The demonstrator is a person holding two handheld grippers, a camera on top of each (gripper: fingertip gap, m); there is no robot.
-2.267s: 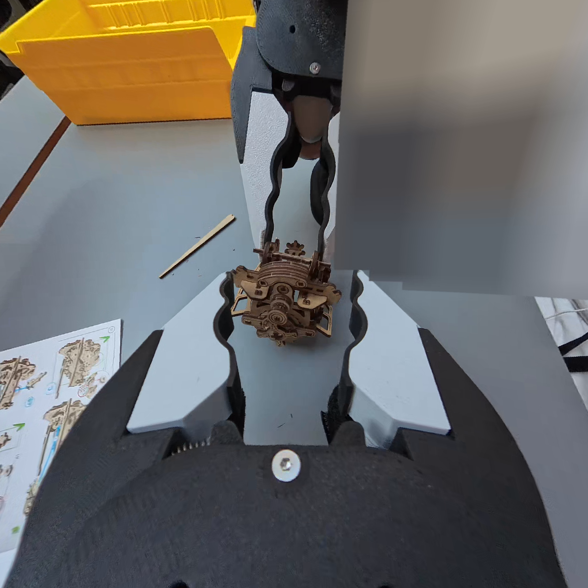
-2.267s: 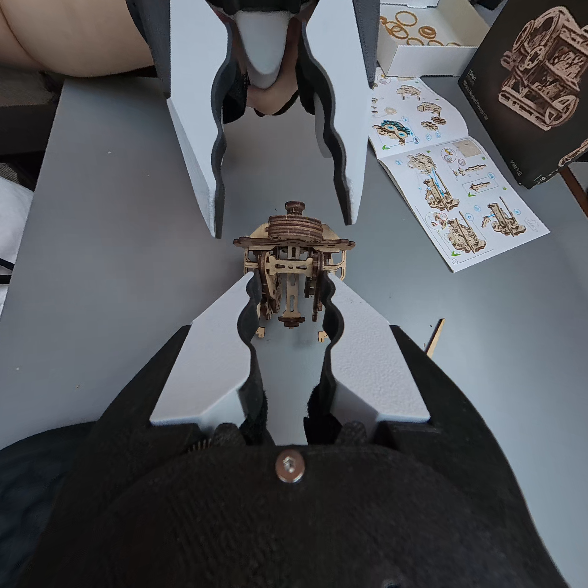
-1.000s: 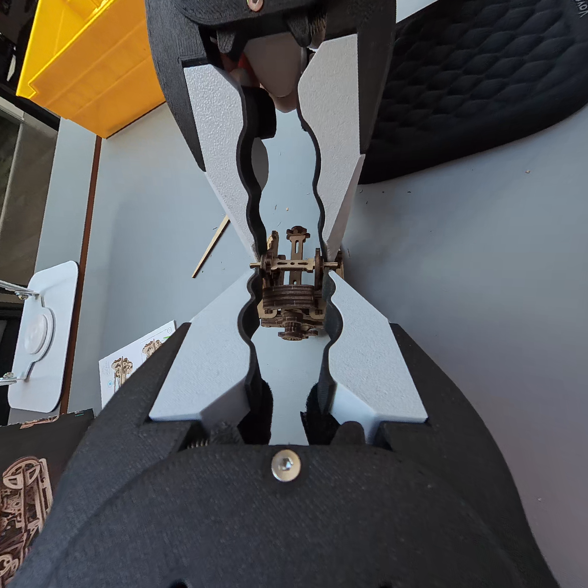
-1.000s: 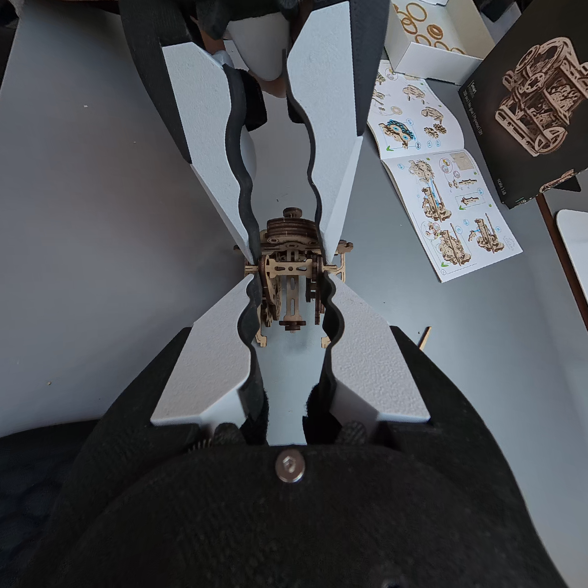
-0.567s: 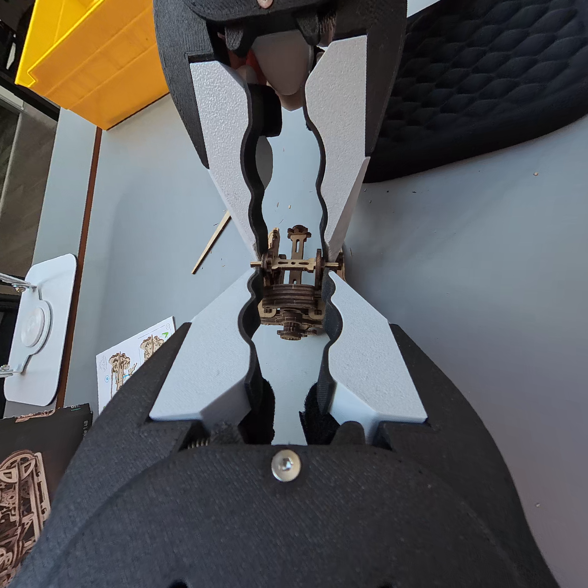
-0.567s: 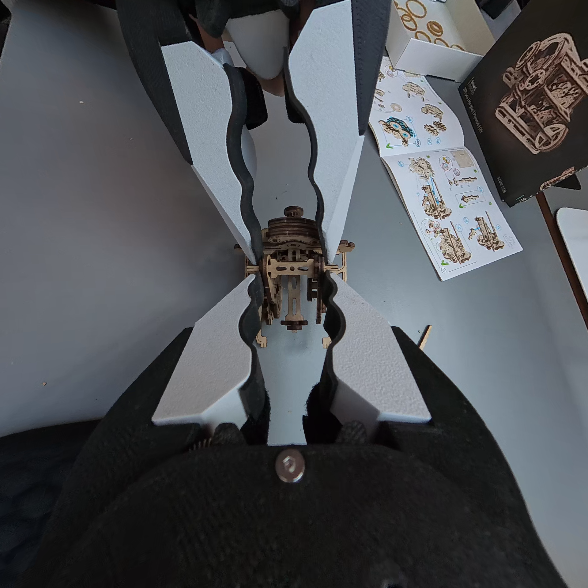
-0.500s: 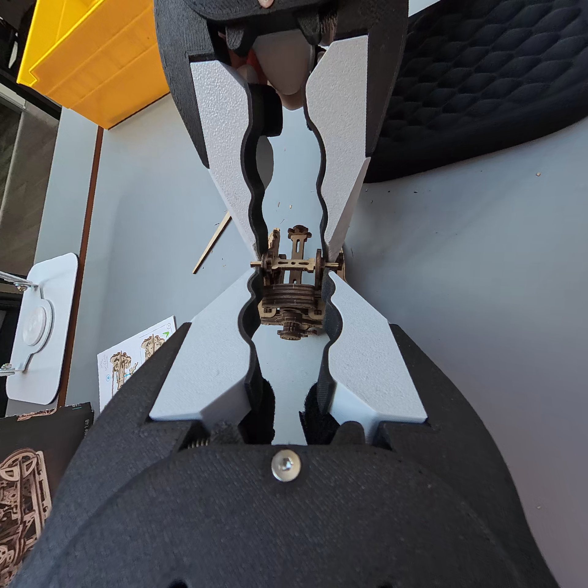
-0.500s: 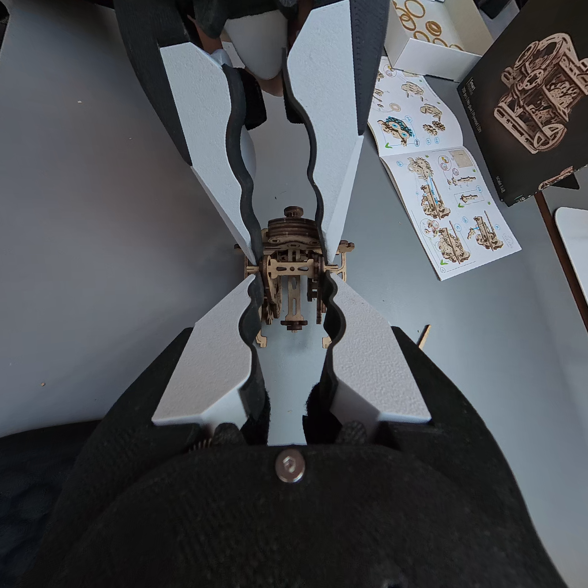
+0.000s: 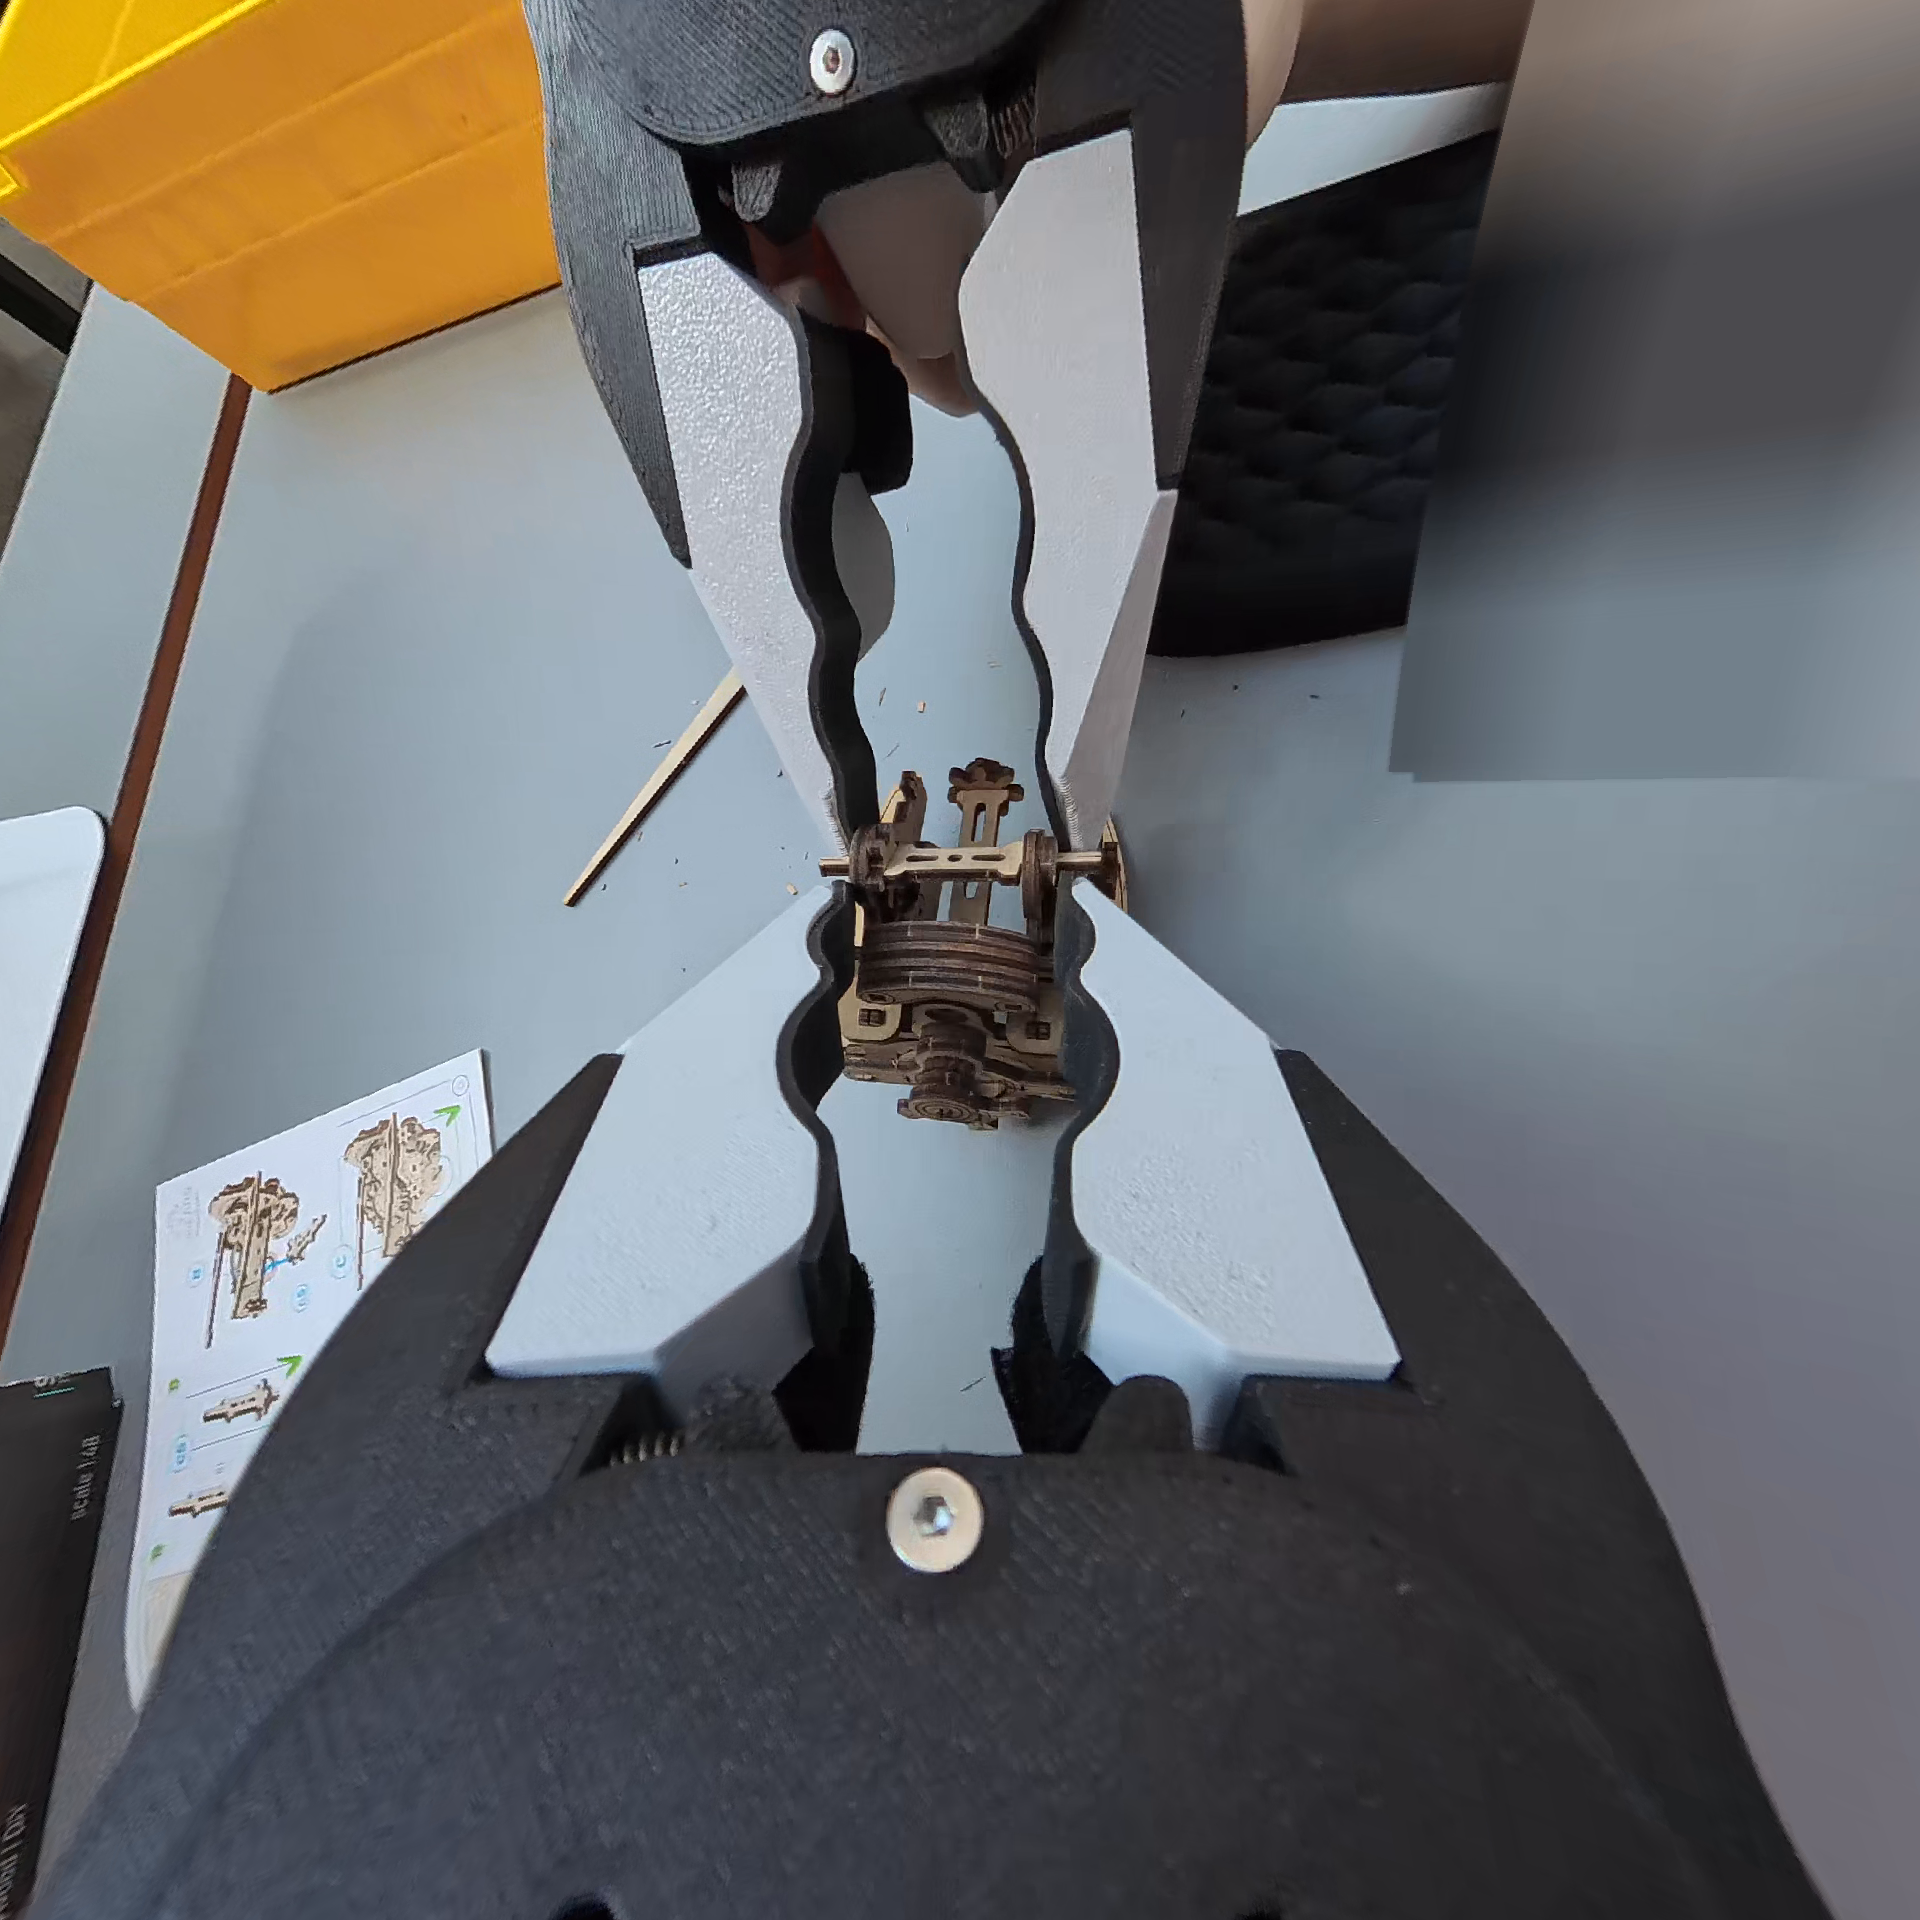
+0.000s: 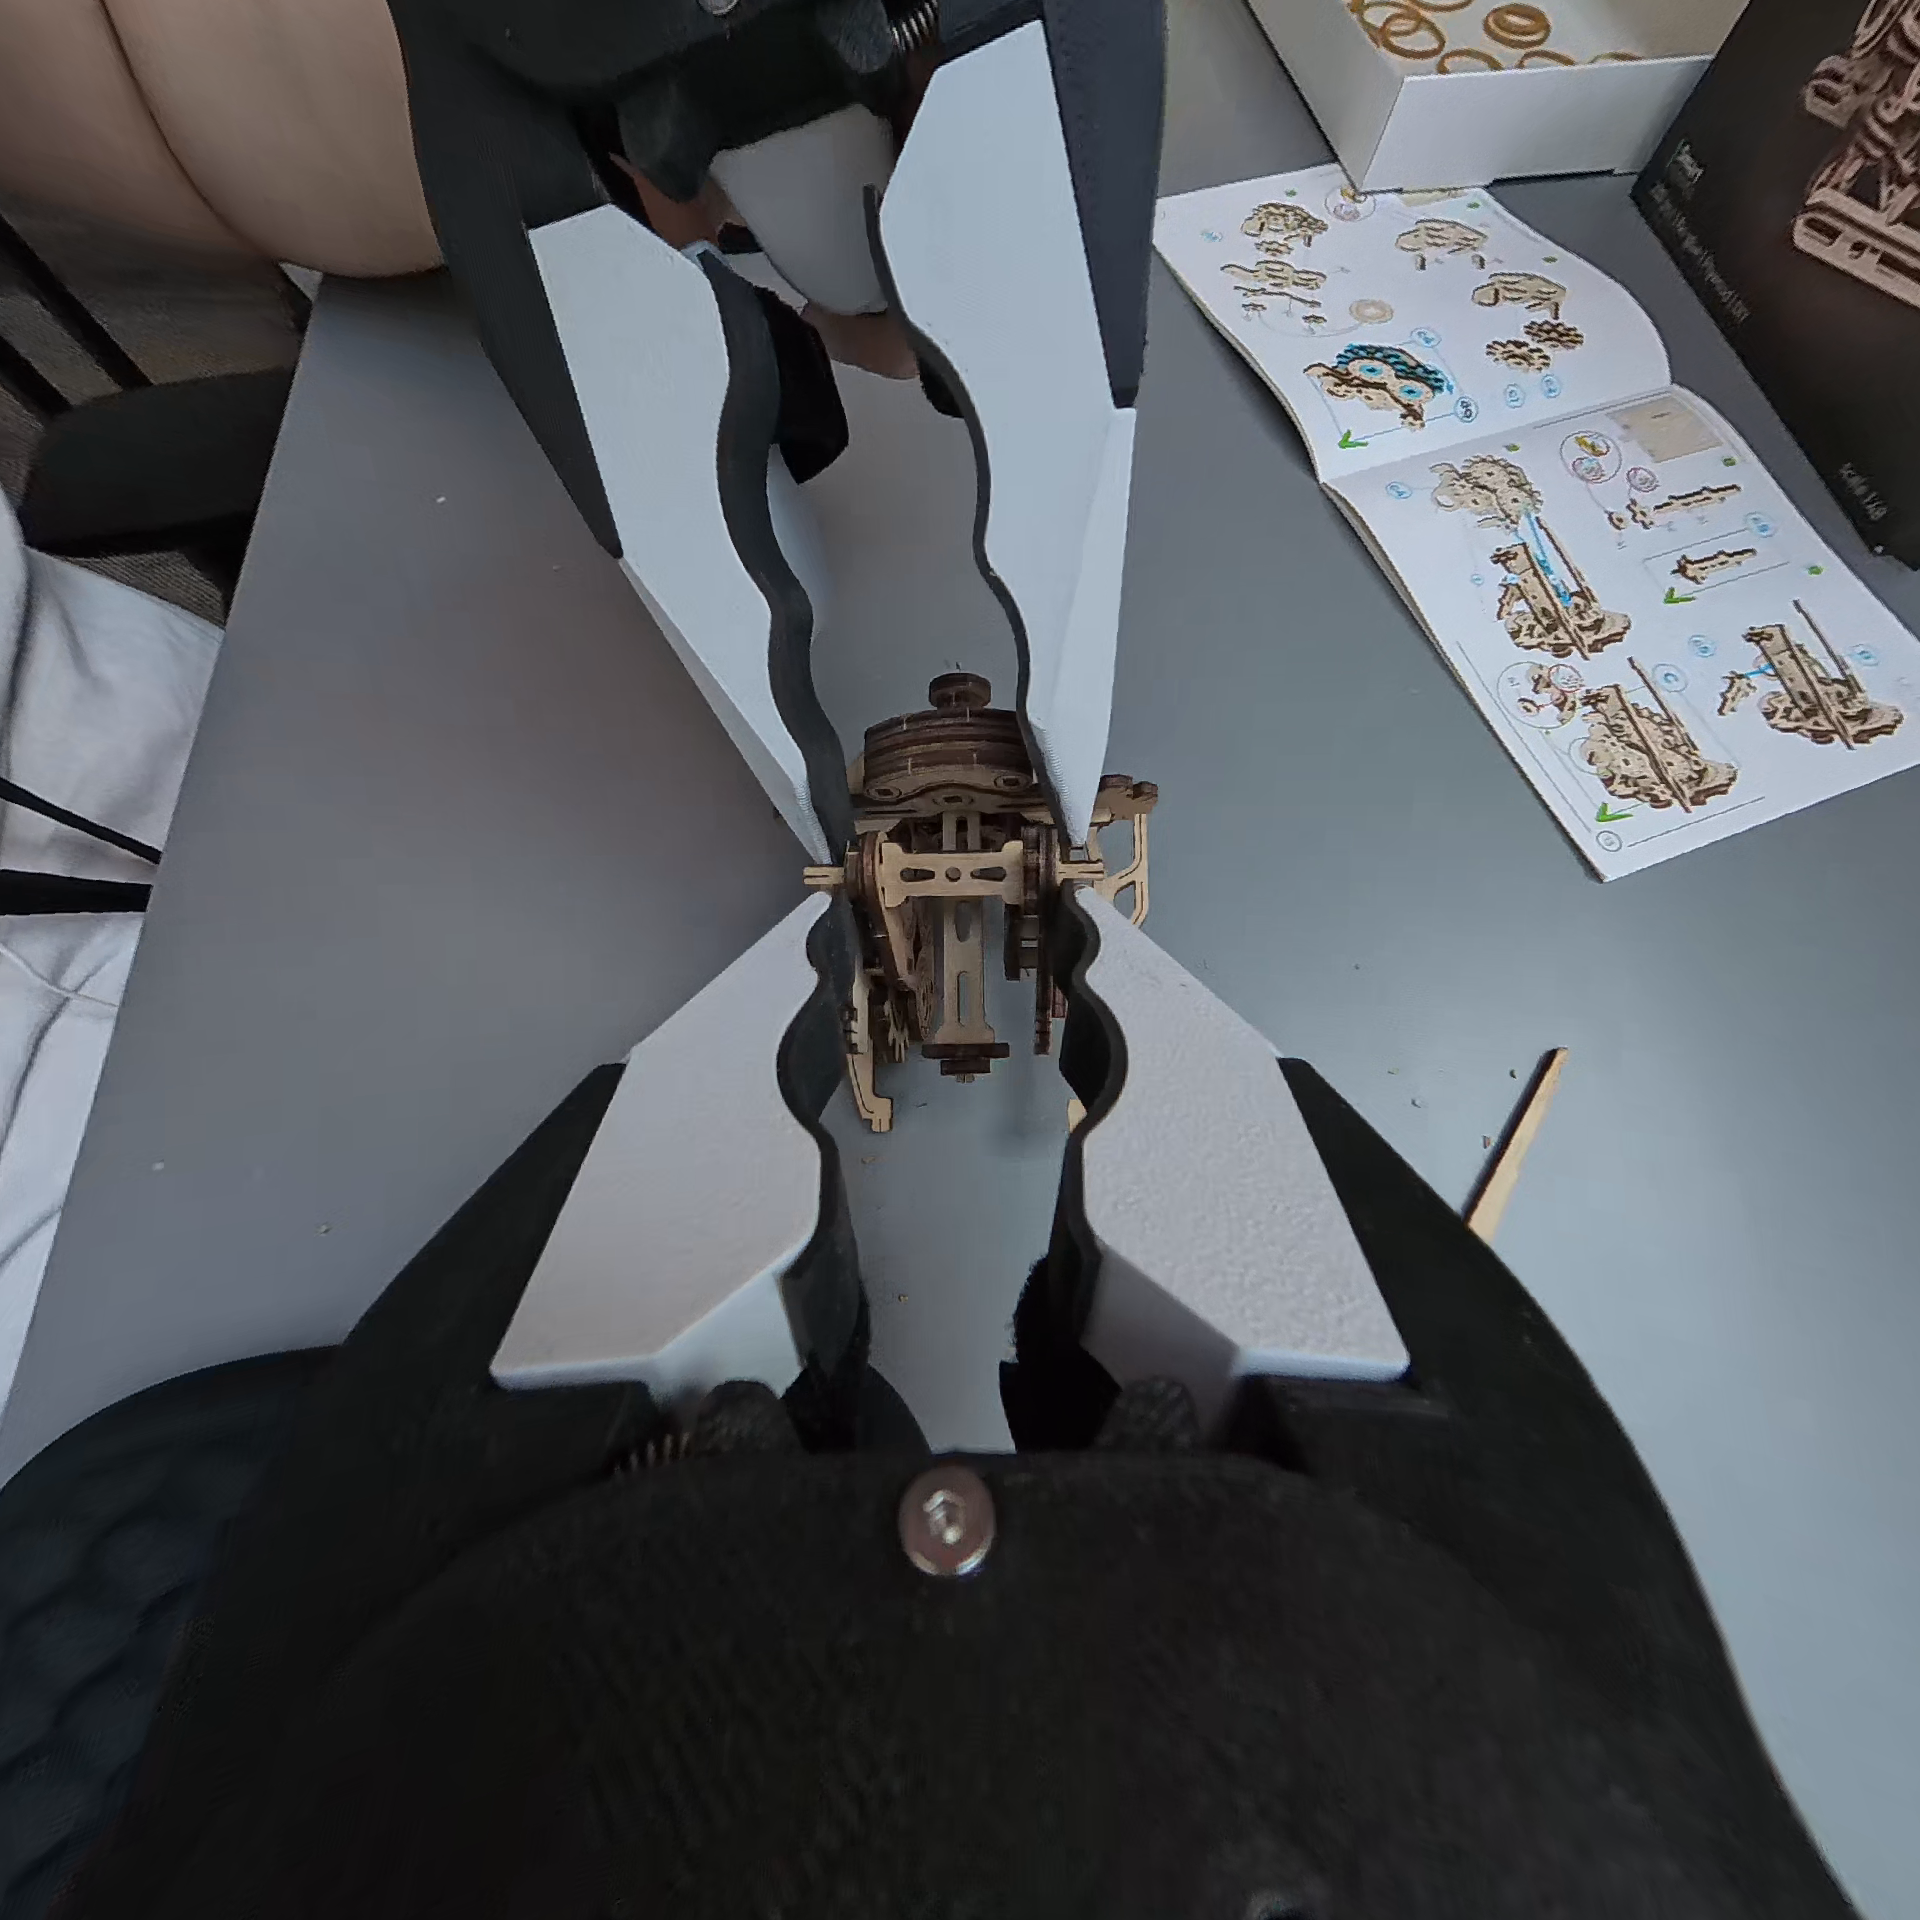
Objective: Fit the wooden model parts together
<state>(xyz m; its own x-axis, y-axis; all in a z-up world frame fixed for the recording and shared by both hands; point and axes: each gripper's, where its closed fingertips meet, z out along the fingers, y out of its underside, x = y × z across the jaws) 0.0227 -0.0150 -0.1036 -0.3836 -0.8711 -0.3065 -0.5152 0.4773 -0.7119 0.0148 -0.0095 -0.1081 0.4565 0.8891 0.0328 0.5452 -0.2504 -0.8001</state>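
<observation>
A small wooden model (image 9: 951, 977) with a stack of dark discs, a crossbar axle and a pale legged frame hangs between both grippers above the grey table (image 9: 1558, 1039). My left gripper (image 9: 954, 925) is shut on the disc end. My right gripper (image 9: 954, 821) comes in from the far side, tip to tip with it. In the right wrist view my right gripper (image 10: 954, 925) is shut on the frame end of the model (image 10: 951, 873), and the left gripper (image 10: 951, 816) pinches it from the far side. A side bracket (image 10: 1127, 842) sticks out to the right.
An open instruction booklet (image 10: 1558, 540), a white box of rings (image 10: 1455, 94) and a black kit box (image 10: 1829, 260) lie at the right. A loose wooden stick (image 9: 655, 800), a yellow bin (image 9: 291, 187) and a black quilted mat (image 9: 1320, 416) are nearby. A person's arm (image 10: 208, 135) is by the table edge. My left and right fingertips are right by each other. Left tips and right tips are each some 12 centimetres from the loose wooden stick (image 9: 655, 800). Seen from the right wrist view (image 10: 1473, 1190) as well.
Both grippers keep their hold on the model. The pair has shifted and tilted together: the table edge and the person's arm now show in the right wrist view, and more of the right gripper's body shows in the left.
</observation>
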